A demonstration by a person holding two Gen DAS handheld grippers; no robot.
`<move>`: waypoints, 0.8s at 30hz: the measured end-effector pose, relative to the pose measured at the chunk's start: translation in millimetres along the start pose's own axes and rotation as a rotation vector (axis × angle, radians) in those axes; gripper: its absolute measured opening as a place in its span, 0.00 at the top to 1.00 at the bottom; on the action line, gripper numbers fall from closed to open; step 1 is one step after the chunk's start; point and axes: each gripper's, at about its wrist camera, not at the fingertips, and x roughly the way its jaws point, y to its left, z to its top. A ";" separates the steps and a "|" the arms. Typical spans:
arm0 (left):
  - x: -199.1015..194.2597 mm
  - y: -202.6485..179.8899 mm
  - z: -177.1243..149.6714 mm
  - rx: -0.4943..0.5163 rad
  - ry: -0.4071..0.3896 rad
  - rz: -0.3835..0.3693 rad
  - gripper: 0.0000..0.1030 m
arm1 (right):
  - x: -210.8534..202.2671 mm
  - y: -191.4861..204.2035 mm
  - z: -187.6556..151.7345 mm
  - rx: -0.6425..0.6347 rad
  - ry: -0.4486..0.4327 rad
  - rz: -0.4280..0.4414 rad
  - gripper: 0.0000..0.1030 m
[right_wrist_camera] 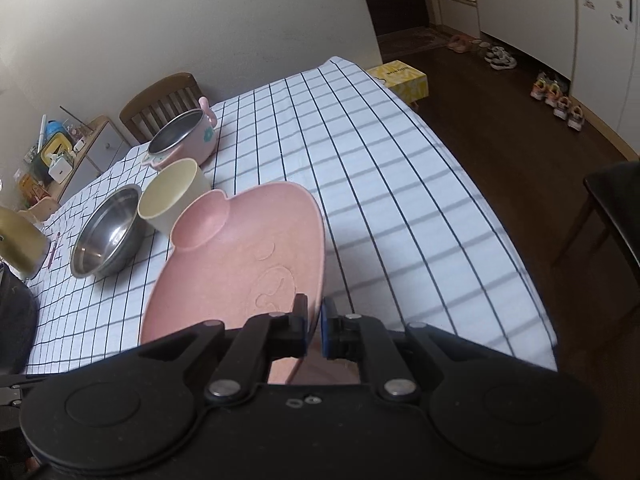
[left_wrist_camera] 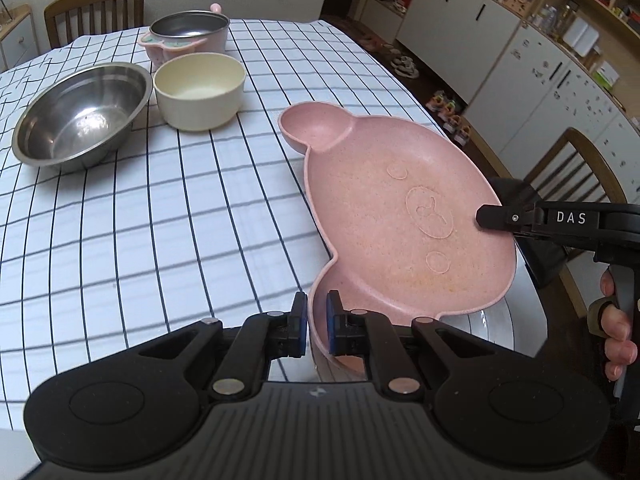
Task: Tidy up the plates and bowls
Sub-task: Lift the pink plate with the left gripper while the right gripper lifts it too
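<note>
Both-handed: left gripper clamps pink bear-face plate at near ear rim, right gripper clamps its right rim. Plate lifted, tilted, above checked tablecloth; steel bowl, cream bowl far left.

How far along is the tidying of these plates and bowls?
Early, I'd say. Nothing looks stacked yet: the steel bowl, cream bowl and pink pot stand separately on the table. In hand: the pink bear plate, clamped at its rim by the left hand-held gripper and right hand-held gripper. Placing it and grouping the bowls remains.
</note>
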 end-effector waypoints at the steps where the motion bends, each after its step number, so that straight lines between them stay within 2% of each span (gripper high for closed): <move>1: -1.5 -0.8 -4.0 0.006 0.002 -0.001 0.92 | -3.3 -0.7 -6.6 0.008 -0.001 -0.001 0.93; 13: -9.1 -5.7 -47.4 0.035 0.039 -0.003 0.92 | -24.6 -9.1 -65.7 0.067 -0.013 -0.004 0.93; 24: -7.8 -4.9 -58.7 0.041 0.054 0.021 0.92 | -22.5 -14.7 -91.2 0.066 -0.005 0.006 0.92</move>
